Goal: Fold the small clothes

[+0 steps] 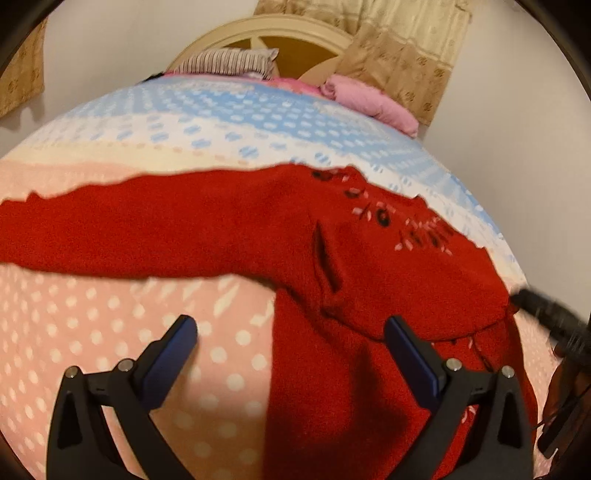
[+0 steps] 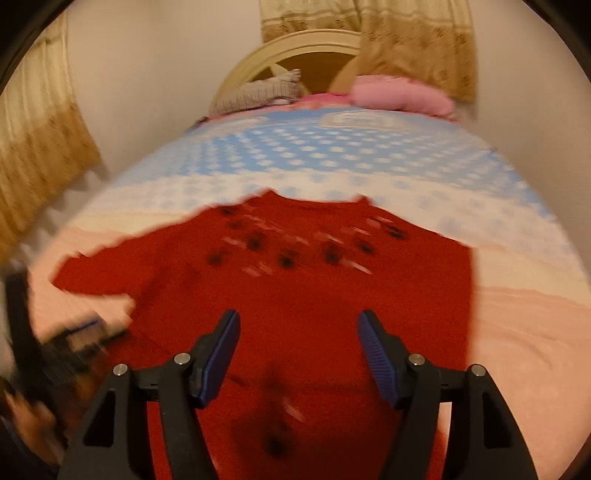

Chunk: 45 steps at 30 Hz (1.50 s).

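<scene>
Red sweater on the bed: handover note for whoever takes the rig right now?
Left gripper: jaws wide open, empty, one finger over the sweater's edge, the other over the pink dotted blanket.
Right gripper: jaws open, nothing between them, above the sweater's body.
Red knit sweater with dark flower embroidery: lying on the blanket, one sleeve stretched out sideways; a flap seems turned over near the left gripper.
Done: at most a first fold.
Left: fold in the sleeve, fold the body.

Both wrist views close, angled down toward headboard [image 1: 266,35]; share red sweater [image 2: 295,295], right view blurred, perhaps nearer.
</scene>
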Available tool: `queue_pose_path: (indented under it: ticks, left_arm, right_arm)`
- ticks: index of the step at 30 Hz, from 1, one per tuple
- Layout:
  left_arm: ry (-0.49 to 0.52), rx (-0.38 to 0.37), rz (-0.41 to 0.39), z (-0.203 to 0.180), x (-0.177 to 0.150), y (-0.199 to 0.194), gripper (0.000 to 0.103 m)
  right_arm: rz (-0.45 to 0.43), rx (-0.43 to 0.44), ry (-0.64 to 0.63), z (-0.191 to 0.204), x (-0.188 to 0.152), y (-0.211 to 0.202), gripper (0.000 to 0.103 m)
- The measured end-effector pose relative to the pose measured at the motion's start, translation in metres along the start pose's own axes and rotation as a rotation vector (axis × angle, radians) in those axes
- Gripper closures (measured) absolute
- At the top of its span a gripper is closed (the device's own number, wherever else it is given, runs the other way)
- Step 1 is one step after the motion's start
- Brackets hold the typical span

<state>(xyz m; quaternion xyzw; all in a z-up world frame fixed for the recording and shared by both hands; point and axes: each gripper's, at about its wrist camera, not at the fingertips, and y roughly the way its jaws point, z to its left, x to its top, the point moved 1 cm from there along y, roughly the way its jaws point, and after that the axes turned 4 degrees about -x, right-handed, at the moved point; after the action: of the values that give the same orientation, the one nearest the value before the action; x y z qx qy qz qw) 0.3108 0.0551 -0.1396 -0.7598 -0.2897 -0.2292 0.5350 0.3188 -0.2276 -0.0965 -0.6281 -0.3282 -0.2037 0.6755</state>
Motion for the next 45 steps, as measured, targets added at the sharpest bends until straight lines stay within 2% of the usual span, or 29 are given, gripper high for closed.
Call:
queue_pose_path:
  ticks: [2,4,7,9,11,13,14,15,21,22,23,25,27,29,32,34,36,37,39,41,45]
  left_arm:
    - [0.006,-0.038,-0.004,-0.001,0.007,-0.003,0.004]
    - [0.015,-0.060,0.026,-0.007,0.017,0.004,0.009]
    - [0.061,-0.076,0.076,-0.020,0.024,0.025,0.023]
    - [0.091,-0.052,0.112,-0.025,0.024,0.045,0.042]
    - [0.101,-0.035,0.139,-0.026,0.024,0.061,0.055]
    - [0.101,-0.019,0.129,-0.026,0.026,0.067,0.066]
    - [0.103,-0.026,0.115,-0.027,0.027,0.064,0.082]
    - [0.101,-0.030,0.109,-0.026,0.027,0.061,0.088]
    - [0.022,-0.084,0.022,-0.008,0.034,0.024,0.091]
    - [0.018,-0.082,0.017,-0.007,0.034,0.023,0.091]
    - [0.022,-0.070,0.008,-0.006,0.032,0.020,0.097]
    - [0.046,-0.020,-0.012,-0.004,0.030,0.020,0.097]
    - [0.026,0.004,-0.012,0.006,0.028,0.023,0.098]
    - [0.000,-0.010,0.011,0.014,0.024,0.029,0.098]
    - [-0.025,-0.068,0.035,0.013,0.021,0.032,0.098]
    - [-0.022,-0.087,0.024,0.006,0.023,0.030,0.094]
    - [-0.004,-0.128,0.017,-0.003,0.029,0.031,0.080]
    - [0.012,-0.114,0.015,-0.008,0.032,0.032,0.075]
    - [0.017,-0.113,0.013,-0.012,0.034,0.034,0.057]
    - [0.016,-0.124,0.019,-0.016,0.035,0.040,0.053]
    - [0.009,-0.130,0.051,-0.017,0.030,0.048,0.053]
  right_arm:
    - [0.016,0.000,-0.019,-0.004,-0.016,-0.001,0.036]
    - [0.025,-0.006,-0.053,0.000,-0.031,0.002,0.036]
    - [0.023,-0.023,-0.108,0.012,-0.055,0.007,0.036]
    - [0.041,-0.018,-0.113,0.016,-0.066,0.014,0.036]
    - [0.029,-0.019,-0.104,0.013,-0.069,0.010,0.036]
    - [0.029,-0.020,-0.096,0.010,-0.071,0.011,0.032]
    - [0.039,-0.020,-0.093,0.010,-0.073,0.014,0.029]
    - [0.048,-0.020,-0.089,0.010,-0.074,0.016,0.028]
    - [0.046,-0.016,-0.077,0.010,-0.075,0.016,0.027]
    - [0.046,-0.016,-0.074,0.010,-0.075,0.016,0.027]
    - [0.046,-0.017,-0.073,0.010,-0.075,0.016,0.026]
    - [0.047,-0.019,-0.071,0.010,-0.076,0.016,0.026]
    - [0.049,-0.021,-0.068,0.009,-0.076,0.016,0.025]
    - [0.049,-0.022,-0.062,0.009,-0.076,0.016,0.025]
    - [0.051,-0.029,-0.059,0.008,-0.076,0.016,0.024]
    - [0.052,-0.040,-0.063,0.009,-0.076,0.017,0.023]
    - [0.053,-0.052,-0.066,0.010,-0.076,0.017,0.021]
    - [0.053,-0.056,-0.066,0.010,-0.076,0.017,0.021]
    - [0.053,-0.062,-0.065,0.010,-0.076,0.017,0.020]
    - [0.052,-0.064,-0.063,0.009,-0.076,0.017,0.019]
    - [0.052,-0.064,-0.062,0.009,-0.076,0.017,0.019]
